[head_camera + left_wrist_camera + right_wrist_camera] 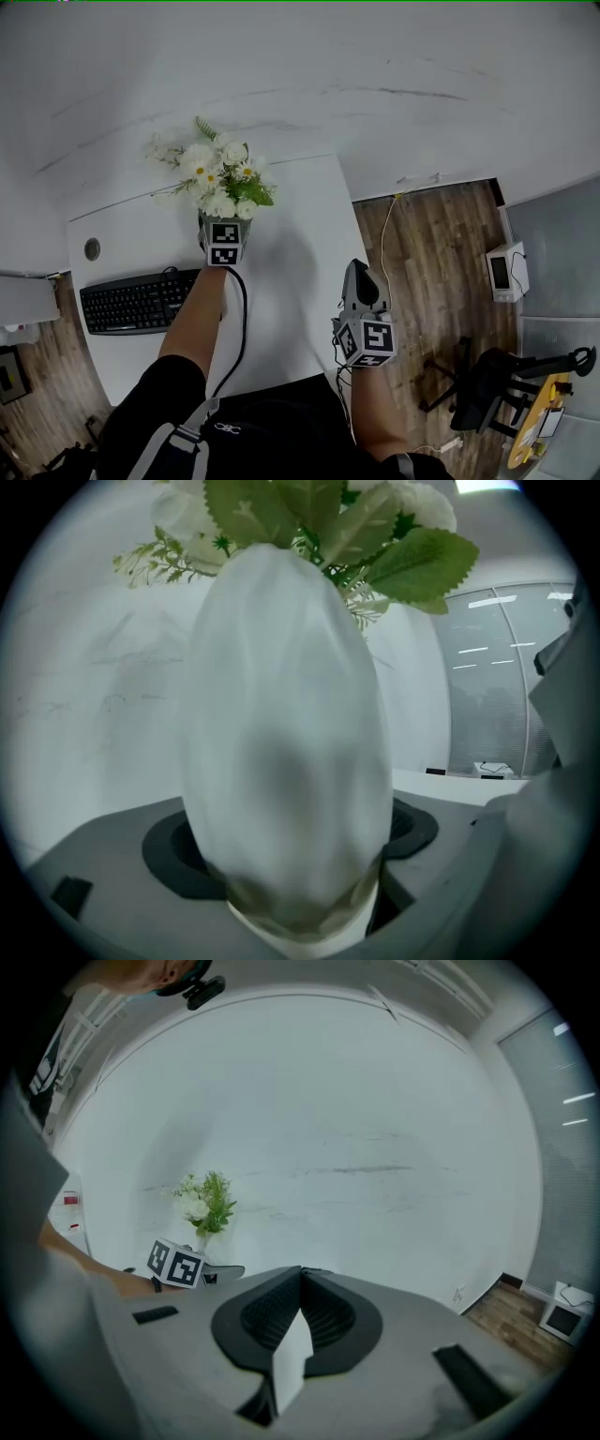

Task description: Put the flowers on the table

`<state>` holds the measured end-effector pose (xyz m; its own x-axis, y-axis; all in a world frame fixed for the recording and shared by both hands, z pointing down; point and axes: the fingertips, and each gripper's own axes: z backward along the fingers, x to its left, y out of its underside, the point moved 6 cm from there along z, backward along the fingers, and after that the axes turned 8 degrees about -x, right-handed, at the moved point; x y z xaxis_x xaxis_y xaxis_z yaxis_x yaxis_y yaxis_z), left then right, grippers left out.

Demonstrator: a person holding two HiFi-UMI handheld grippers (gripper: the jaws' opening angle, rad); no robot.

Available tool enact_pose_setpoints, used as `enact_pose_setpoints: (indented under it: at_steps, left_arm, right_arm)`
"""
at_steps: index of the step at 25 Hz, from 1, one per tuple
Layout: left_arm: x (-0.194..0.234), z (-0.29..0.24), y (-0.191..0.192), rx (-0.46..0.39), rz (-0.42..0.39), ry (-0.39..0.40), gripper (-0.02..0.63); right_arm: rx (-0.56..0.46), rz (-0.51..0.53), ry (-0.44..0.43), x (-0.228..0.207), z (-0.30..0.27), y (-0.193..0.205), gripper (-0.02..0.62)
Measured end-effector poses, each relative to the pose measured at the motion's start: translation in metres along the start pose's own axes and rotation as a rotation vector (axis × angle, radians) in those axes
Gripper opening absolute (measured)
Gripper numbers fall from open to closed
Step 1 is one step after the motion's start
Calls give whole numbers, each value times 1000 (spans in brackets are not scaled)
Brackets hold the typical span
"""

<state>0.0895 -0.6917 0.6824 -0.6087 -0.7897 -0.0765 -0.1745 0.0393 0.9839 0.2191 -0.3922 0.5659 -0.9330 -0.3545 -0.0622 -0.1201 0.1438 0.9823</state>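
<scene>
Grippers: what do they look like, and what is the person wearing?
Both are grey. The left gripper and the right gripper each carry a white cube with black square markers. A black cable runs from the left one. The person wears a black short sleeve.

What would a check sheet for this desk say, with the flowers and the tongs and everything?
Surface: white table beside a white wall.
Job's things: vase of flowers appears to stand near the table's far edge.
Clutter: keyboard on the table's left part.
Grippers: left tongs wide around the vase, seemingly not squeezing it; right tongs shut, empty, at the table's right edge.
Cables: black cable runs back from the left tongs; thin cord on the floor.
Surroundings: wooden floor, white box, black chair.
</scene>
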Motion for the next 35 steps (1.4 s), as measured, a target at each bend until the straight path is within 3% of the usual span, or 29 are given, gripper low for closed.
enact_pose_setpoints:
  at_steps: [2,6,7,9,12,19,27,31,35]
  left_arm:
    - [1,3,2,19,15,-11,514]
    - [-1,31,-6,12,51,-71,517]
    - [-2,42,-9,10,59,-90,490]
    - [-5,65,-14,11,67,-125,307]
    - [-12,100,-28,-3,78,-149,171]
    - [-23,187,-80,-62,39,-213,4]
    - [-40,289,-147,-120,16,-355,2]
    - [-48,325,-162,-114,63,-423,2]
    - [-59,354,-168,-107,44,-458,2]
  right_arm:
    - [-4,-3,-2,2,0,-2,3]
    - [-14,-7,-14,5,4,-5,3]
    - [-15,-7,-18,7,6,-6,3]
    - [-22,-8,-29,12,7,-9,3]
    - [-46,-1,-46,21,11,-18,3]
    - [-116,-14,-185,55,22,-50,3]
    - [-213,-18,-380,88,42,-94,3]
    - [-235,-31,-426,95,46,-105,3]
    - [-257,-63,-512,108,58,-109,2]
